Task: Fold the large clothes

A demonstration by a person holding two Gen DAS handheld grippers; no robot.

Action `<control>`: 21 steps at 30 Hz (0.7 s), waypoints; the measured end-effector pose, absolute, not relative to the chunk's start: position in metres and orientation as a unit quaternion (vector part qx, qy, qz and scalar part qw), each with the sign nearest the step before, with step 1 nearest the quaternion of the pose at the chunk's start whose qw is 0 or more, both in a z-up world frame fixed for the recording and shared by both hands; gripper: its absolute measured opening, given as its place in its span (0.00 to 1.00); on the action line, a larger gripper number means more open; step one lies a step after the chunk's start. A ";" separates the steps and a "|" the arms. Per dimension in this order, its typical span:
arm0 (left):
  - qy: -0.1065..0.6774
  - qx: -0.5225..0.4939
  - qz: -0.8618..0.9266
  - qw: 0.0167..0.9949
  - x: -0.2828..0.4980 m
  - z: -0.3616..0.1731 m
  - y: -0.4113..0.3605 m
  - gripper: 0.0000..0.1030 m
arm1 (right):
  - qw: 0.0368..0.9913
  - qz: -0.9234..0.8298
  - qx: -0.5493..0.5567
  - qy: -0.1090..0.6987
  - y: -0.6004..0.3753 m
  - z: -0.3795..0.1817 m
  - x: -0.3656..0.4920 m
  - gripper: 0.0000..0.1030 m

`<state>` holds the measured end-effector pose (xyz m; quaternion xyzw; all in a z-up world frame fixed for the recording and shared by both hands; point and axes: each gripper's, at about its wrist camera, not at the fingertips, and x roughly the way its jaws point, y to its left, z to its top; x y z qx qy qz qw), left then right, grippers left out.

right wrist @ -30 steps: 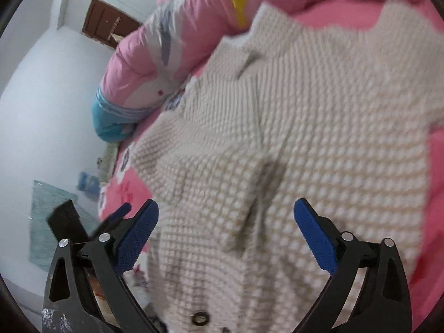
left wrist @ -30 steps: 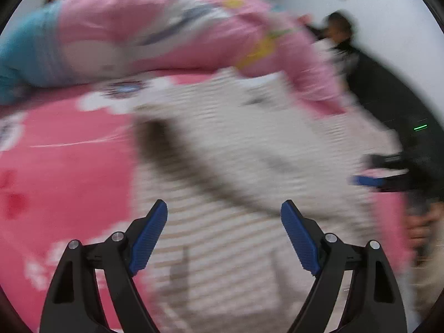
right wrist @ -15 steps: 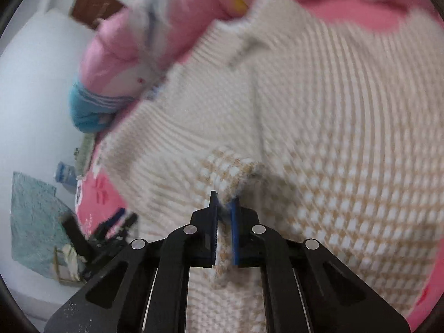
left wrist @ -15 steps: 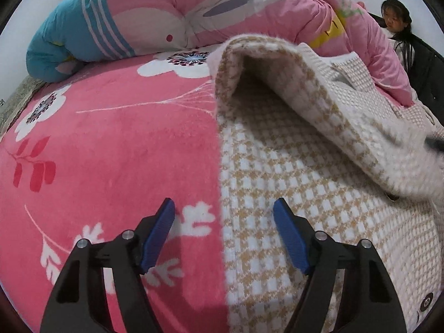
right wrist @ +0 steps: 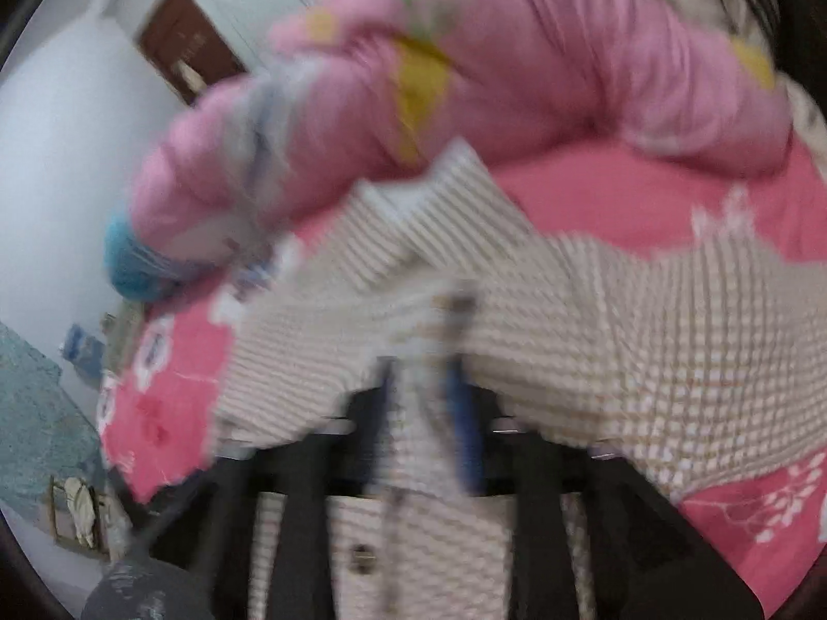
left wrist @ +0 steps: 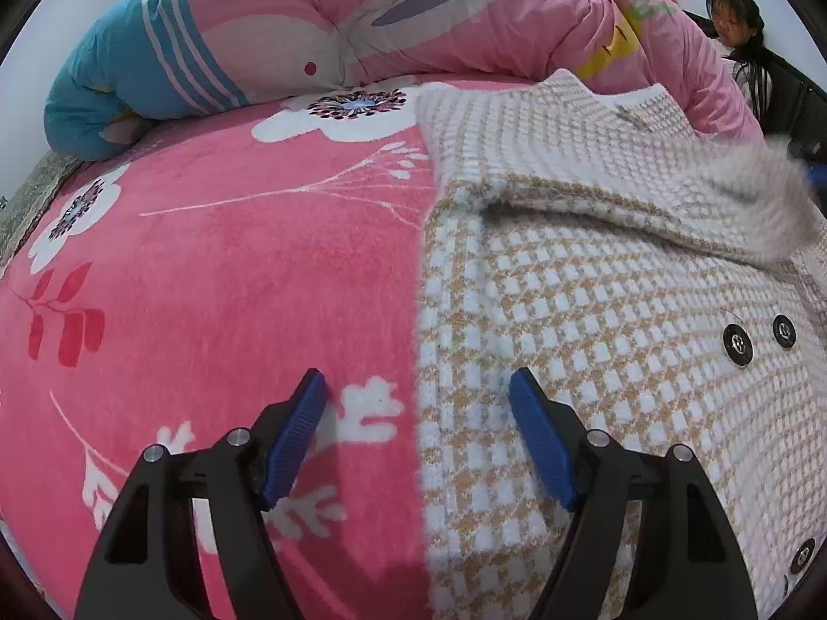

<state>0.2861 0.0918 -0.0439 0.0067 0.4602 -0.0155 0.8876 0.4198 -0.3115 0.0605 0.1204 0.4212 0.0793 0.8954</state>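
Cardigan (left wrist: pixel 594 310) edge lies between open left gripper (left wrist: pixel 418 434) pads.

Open room is found on the flat pink blanket (left wrist: pixel 217 279), left of the checked coat (left wrist: pixel 594 341). The far side is blocked by a big rolled quilt (left wrist: pixel 362 26), lying just behind the coat's collar. The right side is closed off by a person (left wrist: pixel 739 26) sitting past the quilt.
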 end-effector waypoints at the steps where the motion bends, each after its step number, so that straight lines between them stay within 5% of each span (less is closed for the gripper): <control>1: 0.461 0.007 -0.016 0.887 0.286 -0.044 0.093 0.70 | 0.897 0.068 0.113 0.423 -0.316 0.055 0.423 0.54; 9: 0.468 0.005 -0.022 0.884 0.282 -0.039 0.096 0.60 | 0.860 0.061 0.116 0.493 -0.326 -0.010 0.435 0.50; 10: 0.469 0.004 -0.024 0.883 0.278 -0.038 0.096 0.59 | 0.862 0.057 0.108 0.491 -0.323 -0.011 0.434 0.42; 11: 0.471 0.003 -0.026 0.882 0.275 -0.037 0.097 0.57 | 0.865 0.056 0.097 0.489 -0.320 -0.010 0.434 0.20; 14: 0.477 -0.003 -0.032 0.878 0.261 -0.036 0.101 0.55 | 0.875 0.053 0.084 0.473 -0.309 0.000 0.432 0.13; 17: 0.480 -0.006 -0.033 0.876 0.245 -0.034 0.104 0.55 | 0.881 0.024 0.062 0.469 -0.304 0.001 0.437 0.13; 21: 0.490 -0.024 -0.048 0.870 0.219 -0.030 0.109 0.55 | 0.881 -0.009 0.041 0.471 -0.302 -0.006 0.430 0.34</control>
